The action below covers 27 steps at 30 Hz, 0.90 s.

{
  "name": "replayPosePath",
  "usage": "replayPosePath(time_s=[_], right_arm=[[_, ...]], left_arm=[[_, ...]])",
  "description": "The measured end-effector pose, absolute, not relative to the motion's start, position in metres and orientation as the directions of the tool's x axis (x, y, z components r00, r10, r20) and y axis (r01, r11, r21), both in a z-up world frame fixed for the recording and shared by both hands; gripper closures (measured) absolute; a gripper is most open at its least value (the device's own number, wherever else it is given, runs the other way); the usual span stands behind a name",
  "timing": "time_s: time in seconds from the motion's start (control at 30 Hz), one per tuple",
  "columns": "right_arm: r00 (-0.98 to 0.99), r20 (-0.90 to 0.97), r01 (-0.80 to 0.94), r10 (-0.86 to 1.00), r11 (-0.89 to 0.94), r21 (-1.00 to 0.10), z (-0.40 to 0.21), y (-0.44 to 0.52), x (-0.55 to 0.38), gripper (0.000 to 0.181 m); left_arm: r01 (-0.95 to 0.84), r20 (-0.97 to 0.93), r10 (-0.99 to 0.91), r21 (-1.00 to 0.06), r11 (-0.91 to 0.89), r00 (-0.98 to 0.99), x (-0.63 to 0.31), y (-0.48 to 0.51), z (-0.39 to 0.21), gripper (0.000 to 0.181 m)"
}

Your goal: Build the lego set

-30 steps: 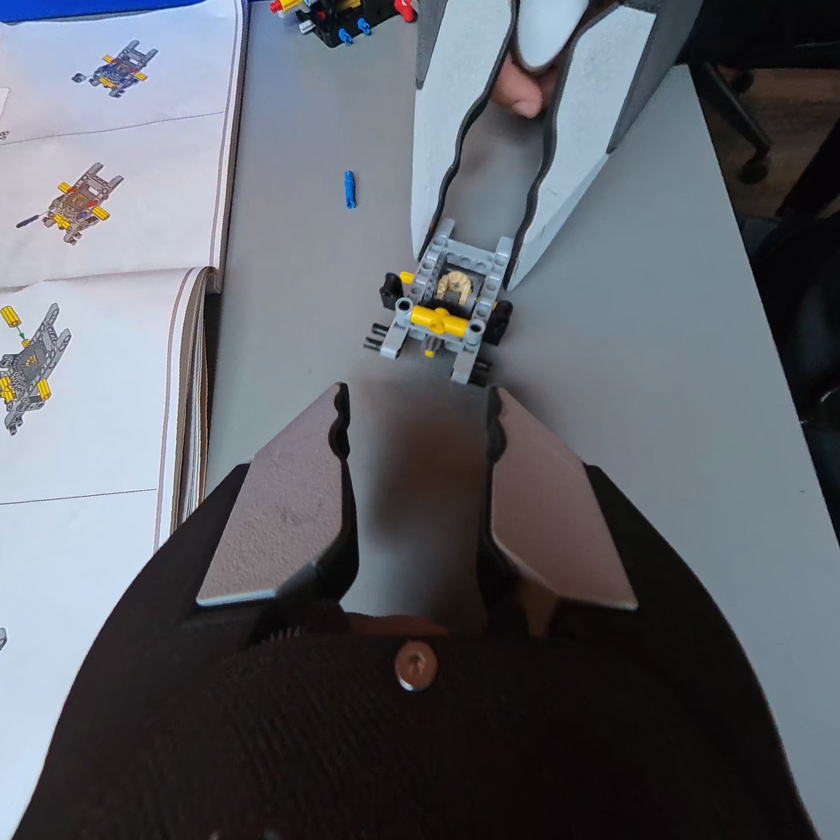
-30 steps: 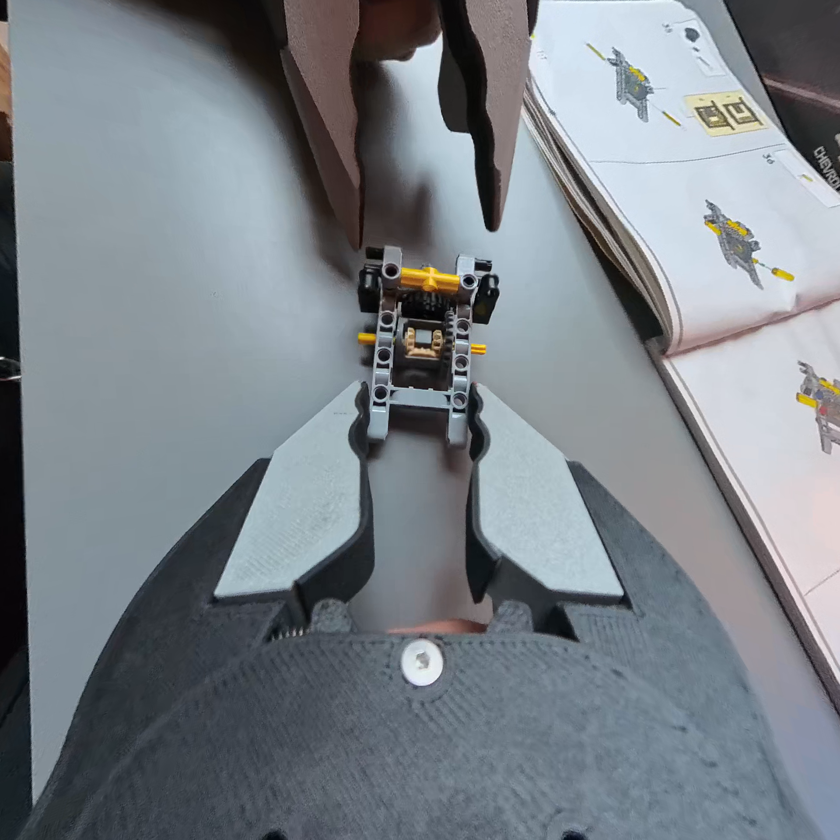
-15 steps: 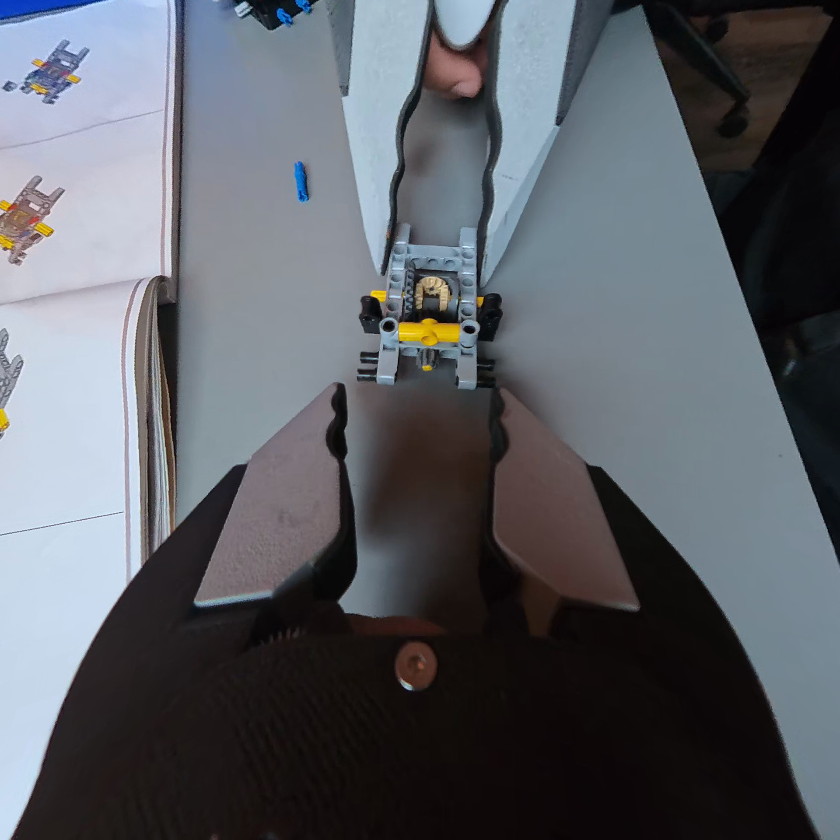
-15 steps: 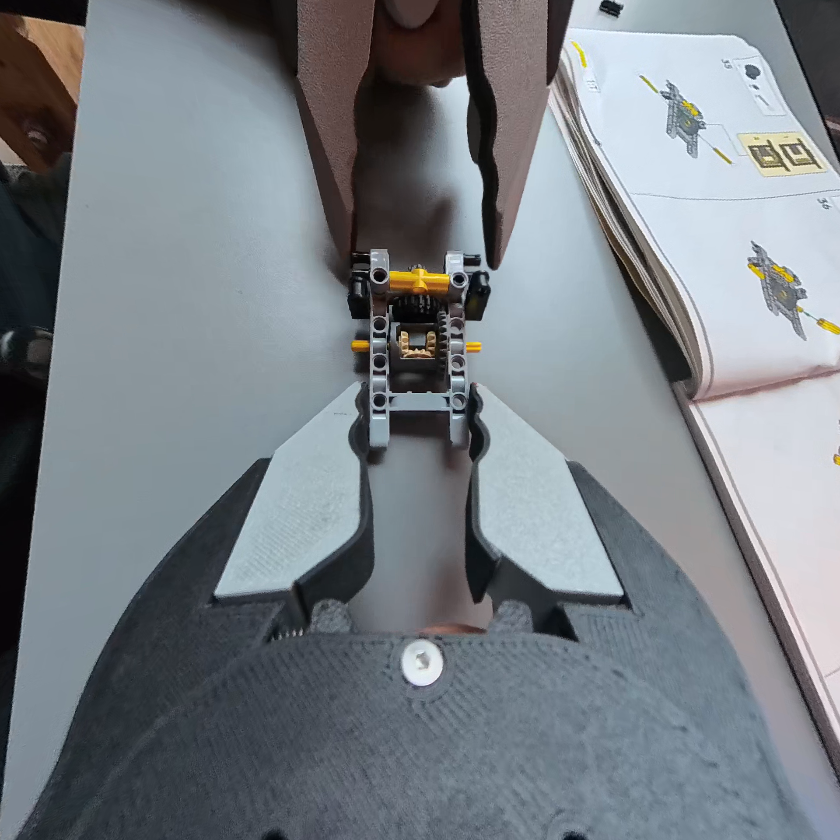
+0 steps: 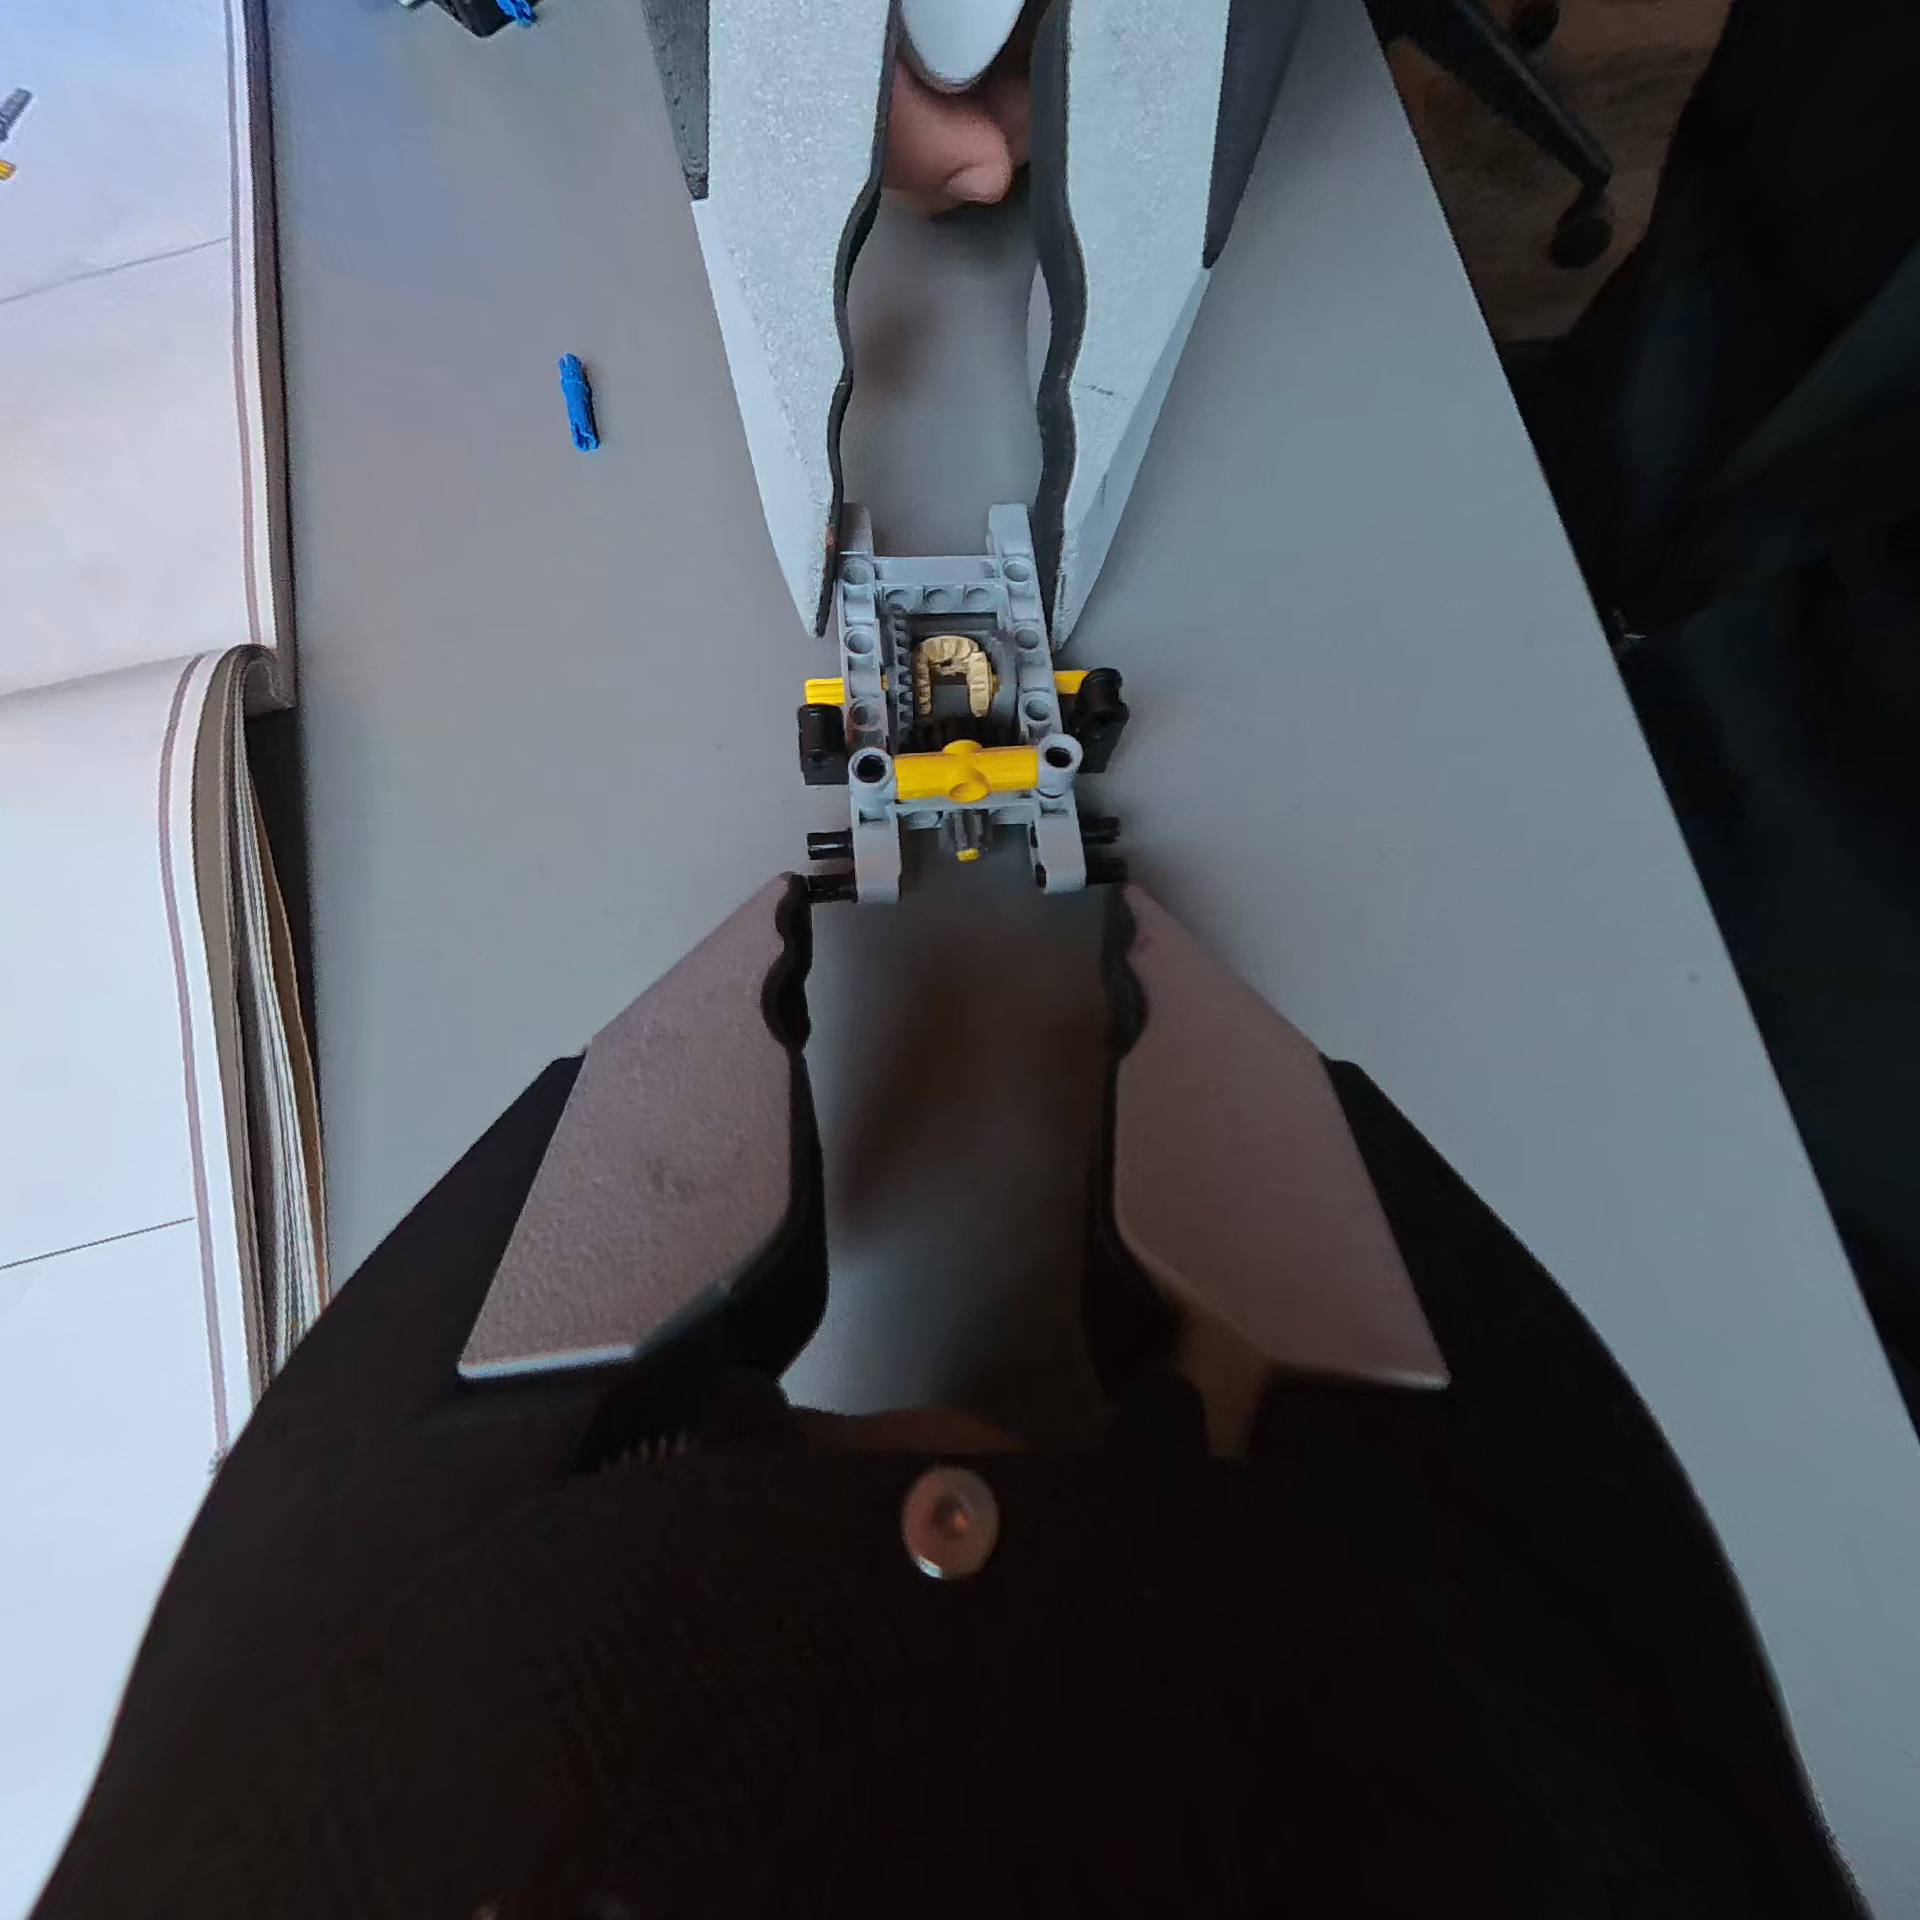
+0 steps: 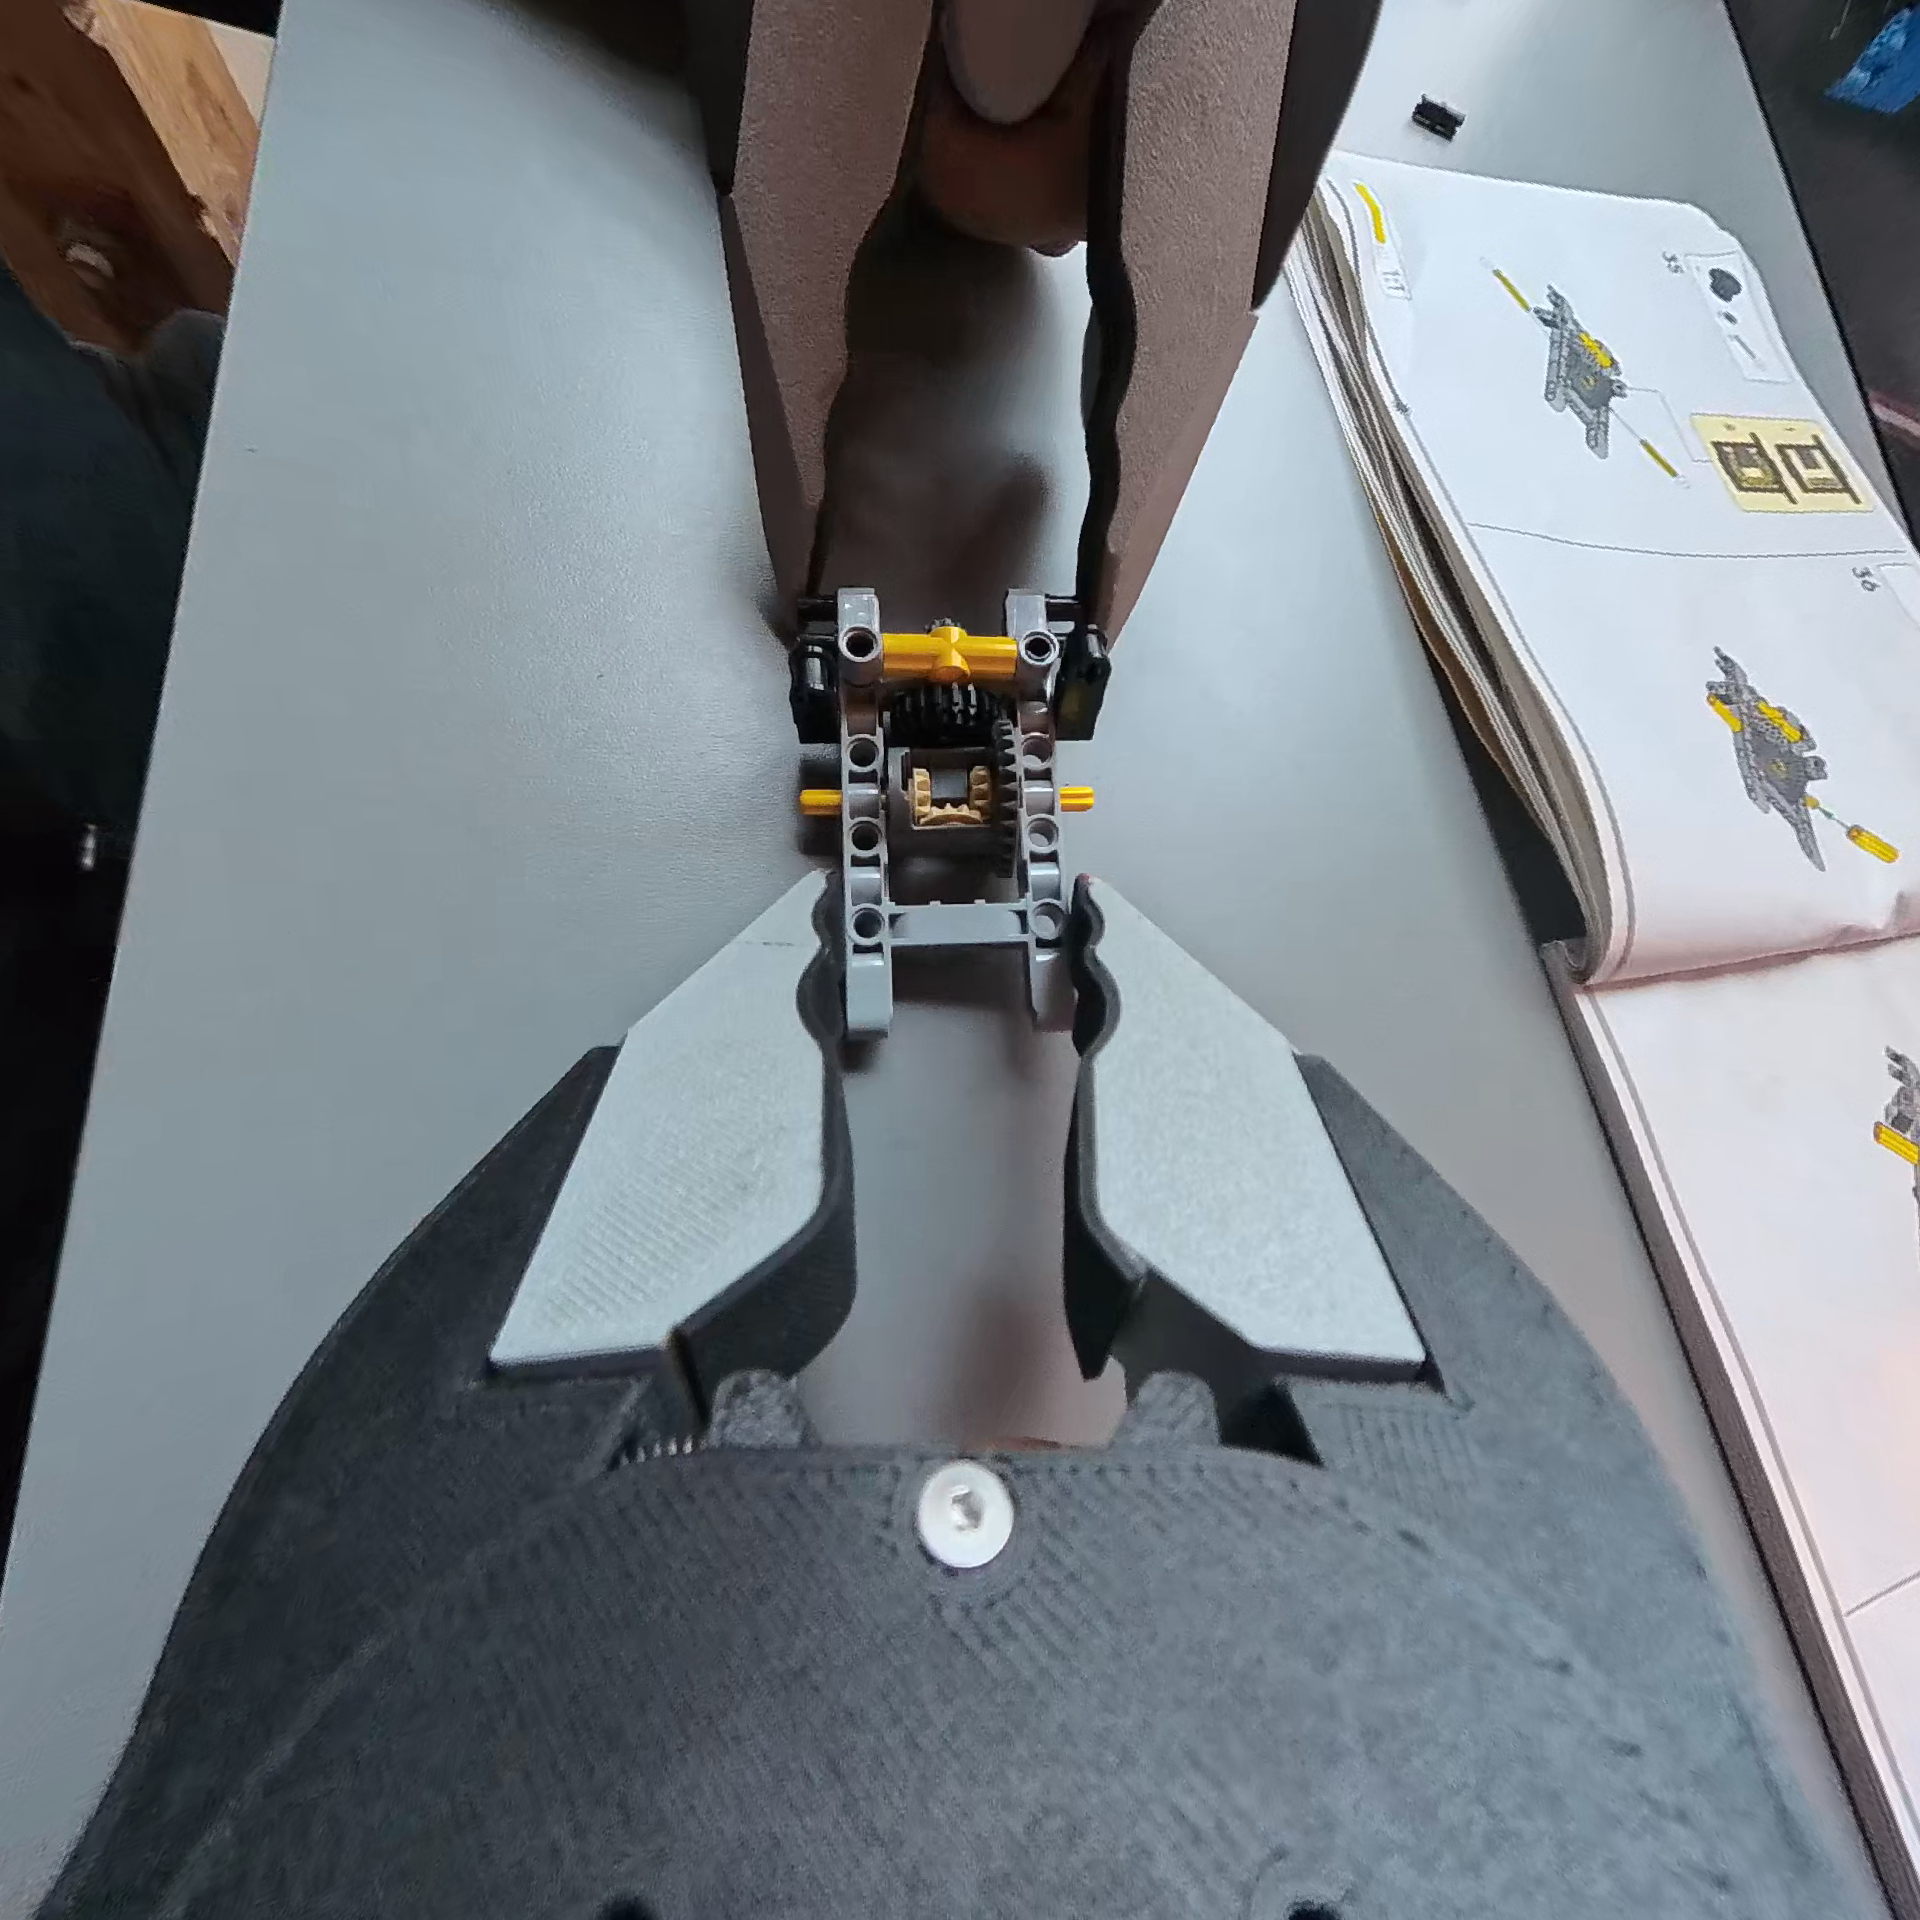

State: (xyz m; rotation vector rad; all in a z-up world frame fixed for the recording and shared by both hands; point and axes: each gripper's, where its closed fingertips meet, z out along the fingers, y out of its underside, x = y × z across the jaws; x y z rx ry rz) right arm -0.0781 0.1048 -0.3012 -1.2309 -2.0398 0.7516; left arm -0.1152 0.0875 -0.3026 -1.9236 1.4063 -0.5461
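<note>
A small lego assembly (image 5: 956, 717), a grey frame with a yellow axle, black gears, black pins and a tan gear, lies on the grey table (image 5: 1351, 831). My right gripper (image 6: 956, 935), with light grey fingers, is shut on the frame's end nearest its camera. It shows at the top of the left wrist view (image 5: 945, 566). My left gripper (image 5: 956, 909), with dark brown fingers, is open. Its tips sit on either side of the assembly's (image 6: 951, 790) opposite end, beside the black pins. It shows at the top of the right wrist view (image 6: 951, 597).
An open instruction booklet (image 5: 104, 831) lies along one side of the table, also in the right wrist view (image 6: 1662, 623). A loose blue pin (image 5: 578, 403) lies near it. A small black piece (image 6: 1439, 112) lies beyond the booklet. The table edge (image 5: 1558, 623) is close. My hands' fingertips stand some 5 cm from each other.
The right gripper turned the assembly straight. My left gripper moved forward, so its open tips now flank the assembly's near end.
</note>
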Motion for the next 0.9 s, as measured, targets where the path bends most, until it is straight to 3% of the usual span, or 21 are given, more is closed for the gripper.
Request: replayPosePath(time_s=[0.33,0.9], right_arm=[[-0.378,0.137,0.571,0.915,0.347,-0.744,-0.3033,0.1041,-0.0777,0.141],[-0.382,0.17,0.555,0.909,0.372,-0.744,-0.3021,0.103,-0.0775,0.139]], left_arm=[[-0.639,-0.037,-0.943,-0.744,-0.194,0.33,-0.115,0.0877,-0.3003,0.125],[-0.659,-0.054,-0.947,-0.731,-0.179,0.316,-0.1119,0.0853,-0.303,0.126]])
